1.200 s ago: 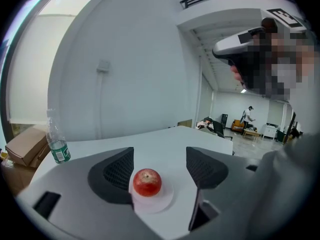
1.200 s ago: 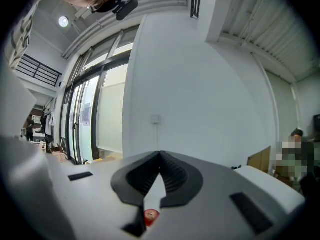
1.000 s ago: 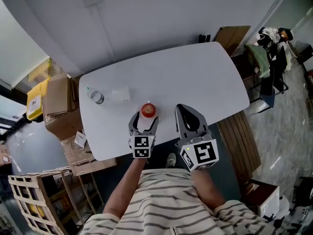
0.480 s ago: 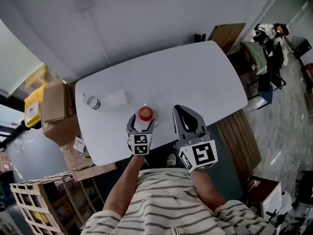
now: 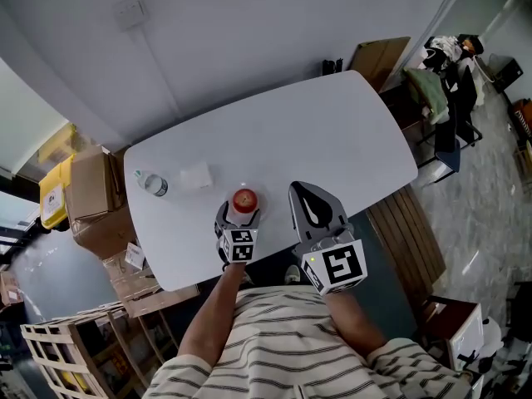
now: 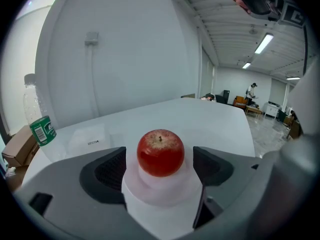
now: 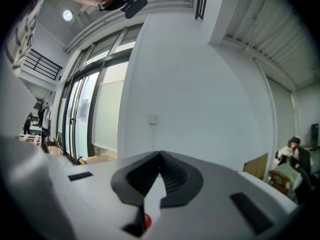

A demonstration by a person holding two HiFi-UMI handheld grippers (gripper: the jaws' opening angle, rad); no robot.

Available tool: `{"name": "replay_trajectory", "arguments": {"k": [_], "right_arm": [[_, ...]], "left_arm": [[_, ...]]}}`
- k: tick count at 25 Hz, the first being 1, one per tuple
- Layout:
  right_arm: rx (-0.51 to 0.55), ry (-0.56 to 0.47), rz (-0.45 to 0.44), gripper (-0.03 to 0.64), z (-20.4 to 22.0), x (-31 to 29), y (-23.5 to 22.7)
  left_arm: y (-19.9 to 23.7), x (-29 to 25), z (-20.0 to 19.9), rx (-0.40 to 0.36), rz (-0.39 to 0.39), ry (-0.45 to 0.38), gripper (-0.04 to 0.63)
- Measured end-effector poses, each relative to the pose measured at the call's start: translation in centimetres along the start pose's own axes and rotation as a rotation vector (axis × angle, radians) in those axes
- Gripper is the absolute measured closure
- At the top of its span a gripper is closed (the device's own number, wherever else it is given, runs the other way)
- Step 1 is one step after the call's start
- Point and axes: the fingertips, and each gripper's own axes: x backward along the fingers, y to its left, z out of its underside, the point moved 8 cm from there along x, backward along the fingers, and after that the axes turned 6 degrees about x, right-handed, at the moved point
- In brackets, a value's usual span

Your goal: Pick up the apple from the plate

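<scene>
A white table (image 5: pixel 349 131) stands beside a pale wall, carrying a clear water bottle (image 5: pixel 151 183) with a green label near its left end and a flat white packet (image 5: pixel 196 175) just to the bottle's right. Cardboard boxes (image 5: pixel 87 198) and a yellow bin (image 5: pixel 51 196) crowd the floor at left, with a wooden crate (image 5: pixel 62 347) nearer. At far right, clothes drape a chair (image 5: pixel 440 81). A wall socket (image 5: pixel 127 11) sits on the far wall.

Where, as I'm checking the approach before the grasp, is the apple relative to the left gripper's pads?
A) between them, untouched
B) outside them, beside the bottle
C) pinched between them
A: the apple rests on the white plate between the left gripper's opening jaws, with a gap showing on both sides.
</scene>
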Motion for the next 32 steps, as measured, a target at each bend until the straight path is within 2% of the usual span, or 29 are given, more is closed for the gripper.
{"name": "replay_trajectory", "arguments": {"k": [5,9,17,29,32], "right_arm": [[0.007,0.001,0.007,0.604,0.1,0.0,-0.2],[0.007,-0.002,0.008,0.604,-0.1,-0.1,-0.4],[0.016,-0.006,0.020,0.604,-0.3,0.1,-0.7],[0.043,0.005,0.047,0.604,-0.5,0.4,-1.0],[0.048,0.010,0.049,0.604,-0.4,0.5,-1.2]], "left_arm": [[-0.1,-0.5,0.2,-0.019,0.009,0.021,0.196],[0.1,-0.6,0.5,-0.049,-0.014,0.029,0.196],[0.1,-1.4,1.1,-0.021,-0.015,0.041,0.198],[0.1,-2.0,1.3,-0.024,0.004,0.035,0.201],[0.1,-2.1,1.3,-0.023,0.005,0.028,0.235]]}}
